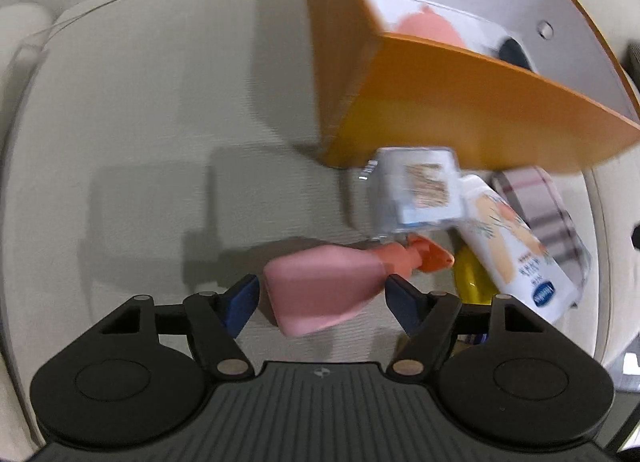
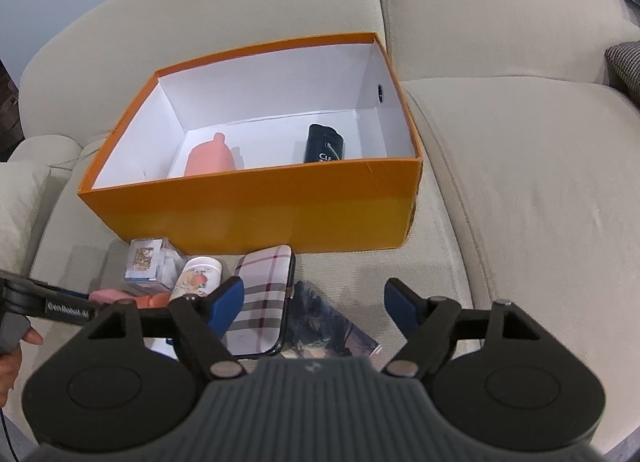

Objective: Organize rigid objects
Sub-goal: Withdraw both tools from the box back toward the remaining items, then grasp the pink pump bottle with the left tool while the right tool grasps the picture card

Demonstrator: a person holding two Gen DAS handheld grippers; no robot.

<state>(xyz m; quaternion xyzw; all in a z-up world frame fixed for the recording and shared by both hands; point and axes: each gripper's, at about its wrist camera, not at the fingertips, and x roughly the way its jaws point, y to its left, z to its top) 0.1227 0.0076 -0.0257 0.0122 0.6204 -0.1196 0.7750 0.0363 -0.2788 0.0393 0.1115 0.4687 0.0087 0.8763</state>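
An orange box (image 2: 256, 217) with a white inside stands on the beige sofa; it holds a salmon bottle (image 2: 210, 157) and a dark container (image 2: 324, 143). In front of it lie a clear small box (image 2: 150, 264), a white tube (image 2: 196, 278), a plaid case (image 2: 262, 302) and a dark booklet (image 2: 324, 326). My left gripper (image 1: 320, 302) is open, its blue pads on either side of a pink bottle (image 1: 324, 294) with an orange cap lying on the cushion. My right gripper (image 2: 314, 302) is open and empty above the plaid case and booklet.
In the left wrist view the clear box (image 1: 416, 189), white tube (image 1: 516, 250), a yellow item (image 1: 470, 274) and plaid case (image 1: 548, 213) crowd the right, under the orange box's corner (image 1: 400, 101). A grey cushion (image 2: 626, 65) sits far right.
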